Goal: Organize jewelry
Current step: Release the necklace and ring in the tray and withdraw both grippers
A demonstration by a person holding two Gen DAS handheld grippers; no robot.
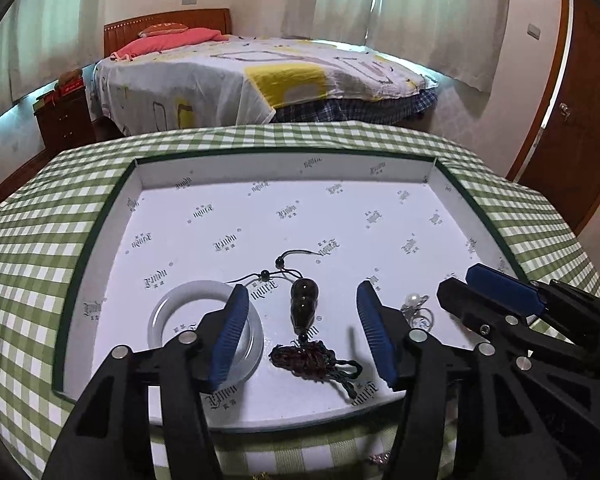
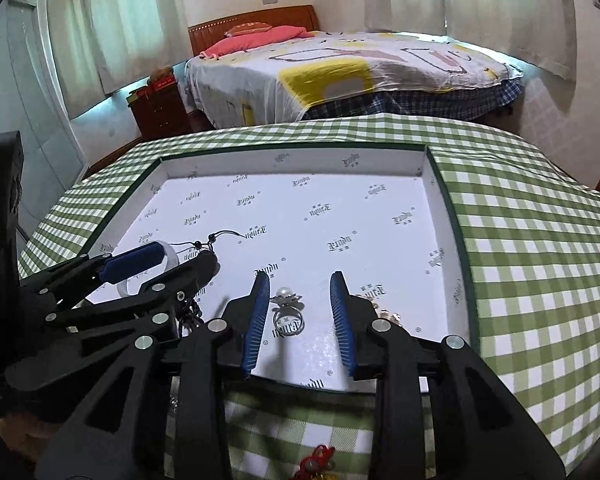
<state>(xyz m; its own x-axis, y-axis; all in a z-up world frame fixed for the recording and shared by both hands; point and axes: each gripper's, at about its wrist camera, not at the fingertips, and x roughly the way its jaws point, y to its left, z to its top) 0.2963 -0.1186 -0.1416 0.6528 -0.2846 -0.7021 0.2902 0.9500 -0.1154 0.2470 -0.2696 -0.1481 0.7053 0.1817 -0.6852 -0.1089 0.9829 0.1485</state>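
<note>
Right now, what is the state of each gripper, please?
Left gripper: open, holding nothing, above the gourd pendant.
Right gripper: open, holding nothing, around the pearl ring.

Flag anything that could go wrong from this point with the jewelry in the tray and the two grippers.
1. The left gripper is open around the dark gourd pendant, but its thin cord trails away and the tassel is bunched; a lift could snag or drag them.
2. The bangle lies against one left finger; closing may knock it.
3. The right gripper straddles a small pearl ring, which could slip out. The grippers are also close together.
</note>
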